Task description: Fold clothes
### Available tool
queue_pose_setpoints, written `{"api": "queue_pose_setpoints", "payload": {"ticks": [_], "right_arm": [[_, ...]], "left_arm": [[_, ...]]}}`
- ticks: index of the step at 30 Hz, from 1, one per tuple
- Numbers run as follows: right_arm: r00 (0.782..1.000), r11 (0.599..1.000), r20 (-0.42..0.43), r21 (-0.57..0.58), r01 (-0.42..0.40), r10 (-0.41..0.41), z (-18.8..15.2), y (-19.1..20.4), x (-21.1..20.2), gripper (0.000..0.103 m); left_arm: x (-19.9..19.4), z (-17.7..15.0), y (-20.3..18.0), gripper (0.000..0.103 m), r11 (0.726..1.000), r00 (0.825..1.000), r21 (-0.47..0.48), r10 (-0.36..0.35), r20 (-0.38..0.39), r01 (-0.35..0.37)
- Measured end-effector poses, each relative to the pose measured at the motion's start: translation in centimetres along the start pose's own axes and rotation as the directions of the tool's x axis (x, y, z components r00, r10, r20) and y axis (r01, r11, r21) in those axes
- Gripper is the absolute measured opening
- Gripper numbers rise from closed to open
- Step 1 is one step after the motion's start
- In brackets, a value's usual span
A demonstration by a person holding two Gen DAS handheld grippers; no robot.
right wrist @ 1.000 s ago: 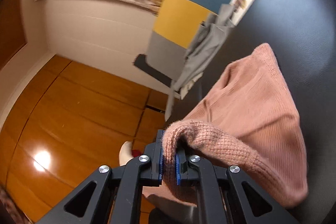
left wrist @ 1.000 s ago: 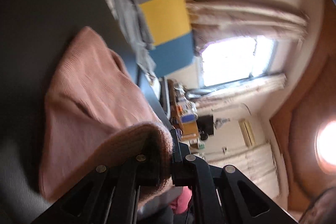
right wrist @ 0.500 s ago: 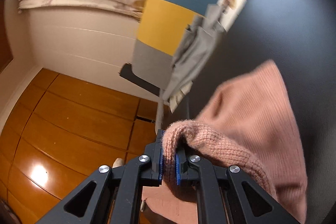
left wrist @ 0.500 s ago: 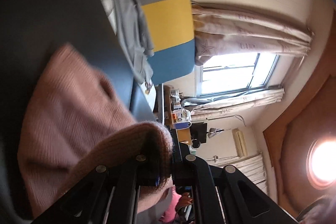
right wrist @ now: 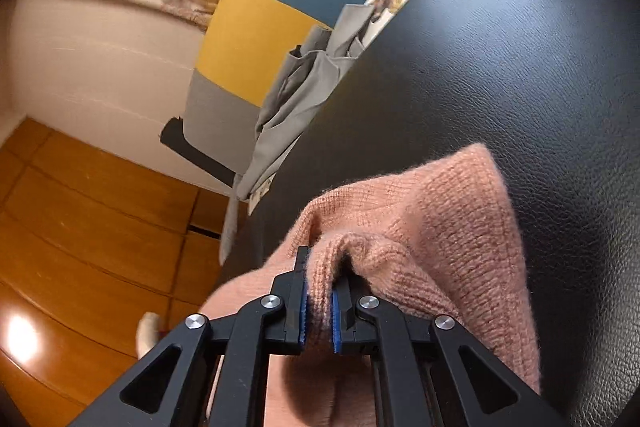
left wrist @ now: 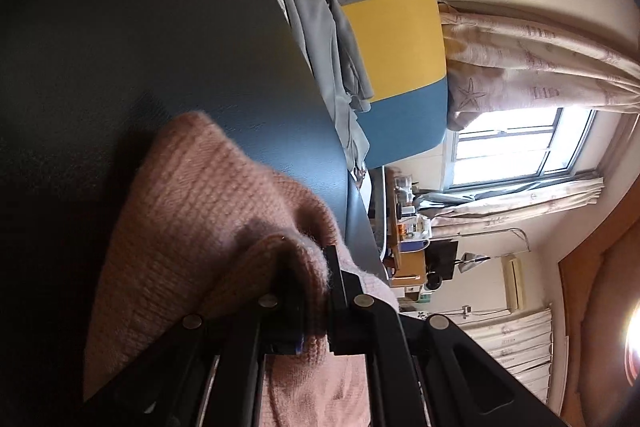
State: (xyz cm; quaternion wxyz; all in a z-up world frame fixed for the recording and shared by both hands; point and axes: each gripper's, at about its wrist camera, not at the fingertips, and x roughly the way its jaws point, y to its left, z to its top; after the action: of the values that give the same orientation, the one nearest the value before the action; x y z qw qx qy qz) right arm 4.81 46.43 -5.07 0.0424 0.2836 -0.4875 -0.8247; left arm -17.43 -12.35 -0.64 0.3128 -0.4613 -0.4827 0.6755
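Over the black counter [right wrist: 520,75], both grippers, left [left wrist: 310,291] and right [right wrist: 320,291], had jaws clamped on pink knit sweater [right wrist: 452,227] edges; fold underway, stage unclear.

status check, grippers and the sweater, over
Left gripper shut on pink sweater. Right gripper shut on it too. Sweater partly on black table. Nothing blocking.
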Motion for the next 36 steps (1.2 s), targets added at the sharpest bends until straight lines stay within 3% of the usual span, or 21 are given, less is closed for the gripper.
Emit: {"api": "queue_pose_setpoints", "payload": {"ticks": [2,4,6,8,10,12,13,14,15,16,18,23,27,29,31,34,35,36], "right_arm": [[1.000,1.000,-0.013,-0.011,-0.008,0.008,-0.1,0.5,-0.1,0.015],[0.999,1.000,-0.025,-0.004,-0.024,0.024,-0.2,0.8,-0.3,0.028],[0.999,1.000,-0.042,-0.022,-0.017,0.016,-0.7,1.3,-0.4,0.047],[0.998,0.999,-0.058,-0.039,-0.010,0.008,-1.3,1.8,-0.5,0.051],[0.997,0.998,-0.074,-0.057,-0.003,-0.001,-1.9,2.3,-0.6,0.051],[0.996,0.997,-0.090,-0.074,0.003,-0.010,-2.4,2.8,-0.7,0.050],[0.995,0.997,-0.098,-0.083,0.006,-0.014,-2.7,3.0,-0.8,0.046],[0.994,0.995,-0.104,-0.097,0.016,-0.026,-3.0,3.3,-0.7,0.036],[0.993,0.992,-0.108,-0.118,0.037,-0.050,-3.1,3.6,-0.4,0.021],[0.991,0.990,-0.118,-0.132,0.046,-0.062,-3.2,3.9,-0.1,0.014],[0.989,0.984,-0.117,-0.163,0.070,-0.089,-3.0,4.7,-0.3,0.008],[0.992,0.963,-0.033,-0.246,0.109,-0.121,-0.8,6.1,-2.8,0.006],[0.982,0.962,-0.091,-0.234,0.142,-0.167,-1.3,3.9,-1.3,0.006],[0.972,0.958,-0.125,-0.236,0.165,-0.198,-2.0,2.7,-0.2,0.005],[0.979,0.954,-0.074,-0.248,0.166,-0.190,-2.4,2.5,-0.3,0.006],[0.964,0.935,-0.002,-0.246,0.257,-0.265,-2.1,3.0,-1.5,0.012],[0.949,0.911,0.042,-0.267,0.313,-0.313,-2.1,3.6,-2.2,0.020],[0.928,0.873,0.097,-0.316,0.372,-0.360,-2.2,4.7,-2.8,0.021]], "left_arm": [[-0.5,-0.4,-0.1,0.013,0.999,1.000,-0.024,-0.031,0.003,0.031],[-1.2,-1.0,-0.6,0.024,0.997,0.997,-0.031,-0.075,-0.002,0.074],[-2.3,-2.1,-1.7,0.029,0.993,0.993,0.003,-0.118,-0.024,0.118],[-2.7,-3.1,-2.5,0.034,0.992,0.991,0.038,-0.120,-0.060,0.123],[-2.3,-4.1,-3.0,0.037,0.993,0.991,0.067,-0.091,-0.099,0.098],[-1.1,-5.0,-3.1,0.037,0.995,0.992,0.095,-0.008,-0.122,0.020],[-0.5,-5.4,-3.0,0.036,0.994,0.991,0.106,0.035,-0.129,-0.022],[0.0,-5.7,-2.9,0.034,0.992,0.989,0.113,0.068,-0.130,-0.053],[0.3,-5.8,-2.9,0.023,0.990,0.988,0.117,0.092,-0.125,-0.077],[0.5,-5.8,-3.0,0.013,0.988,0.987,0.120,0.108,-0.116,-0.094],[0.0,-5.3,-3.3,0.001,0.983,0.986,0.132,0.143,-0.086,-0.131],[-3.2,-3.0,-4.6,0.001,0.964,0.982,0.189,0.187,0.017,-0.187],[-2.9,-2.2,-3.5,0.001,0.940,0.963,0.212,0.268,0.021,-0.267],[-2.6,-2.6,-2.5,0.001,0.944,0.964,0.200,0.265,0.010,-0.262],[-3.2,-3.3,-2.3,0.005,0.949,0.969,0.198,0.246,0.032,-0.247],[-5.3,-4.4,-4.1,0.009,0.901,0.939,0.272,0.303,0.164,-0.338],[-6.0,-5.0,-5.1,0.011,0.878,0.925,0.306,0.312,0.217,-0.368],[-6.3,-5.6,-6.2,0.011,0.848,0.910,0.349,0.320,0.262,-0.399]]}}
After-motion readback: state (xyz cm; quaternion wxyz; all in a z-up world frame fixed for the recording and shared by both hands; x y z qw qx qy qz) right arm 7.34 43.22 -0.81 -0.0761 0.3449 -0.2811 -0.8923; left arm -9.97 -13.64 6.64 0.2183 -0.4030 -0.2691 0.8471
